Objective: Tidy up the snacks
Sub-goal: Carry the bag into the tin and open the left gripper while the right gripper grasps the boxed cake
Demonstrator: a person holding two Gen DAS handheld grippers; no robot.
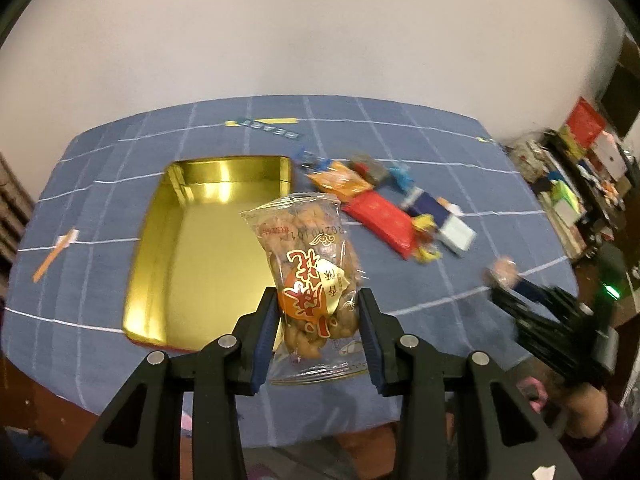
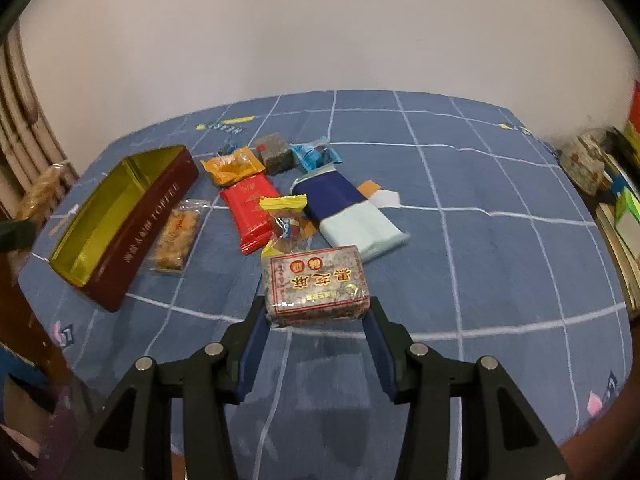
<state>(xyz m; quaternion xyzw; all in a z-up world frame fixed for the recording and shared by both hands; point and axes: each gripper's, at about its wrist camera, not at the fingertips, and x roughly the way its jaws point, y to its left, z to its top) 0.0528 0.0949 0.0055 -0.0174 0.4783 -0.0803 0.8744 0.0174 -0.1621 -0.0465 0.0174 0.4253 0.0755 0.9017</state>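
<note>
My left gripper (image 1: 318, 312) is shut on a clear bag of twisted dough snacks (image 1: 308, 256) with a red and orange label, held above the near right corner of the open gold tin (image 1: 200, 260). My right gripper (image 2: 318, 312) is shut on a dark sesame block packet (image 2: 316, 280) with a red-framed label, lifted just off the blue cloth. In the right wrist view the tin (image 2: 148, 232) lies at the left, dark red outside and gold inside. In the left wrist view the right gripper (image 1: 502, 280) appears blurred at the right, with a packet at its tips.
Loose snacks lie on the checked blue tablecloth (image 2: 500, 260): a clear packet of golden pieces (image 2: 176, 236) beside the tin, a red packet (image 2: 252, 212), a yellow-ended candy (image 2: 286, 224), a navy and pale blue pack (image 2: 348, 212), an orange packet (image 2: 232, 168) and a blue one (image 2: 316, 154). Cluttered shelves stand at the right.
</note>
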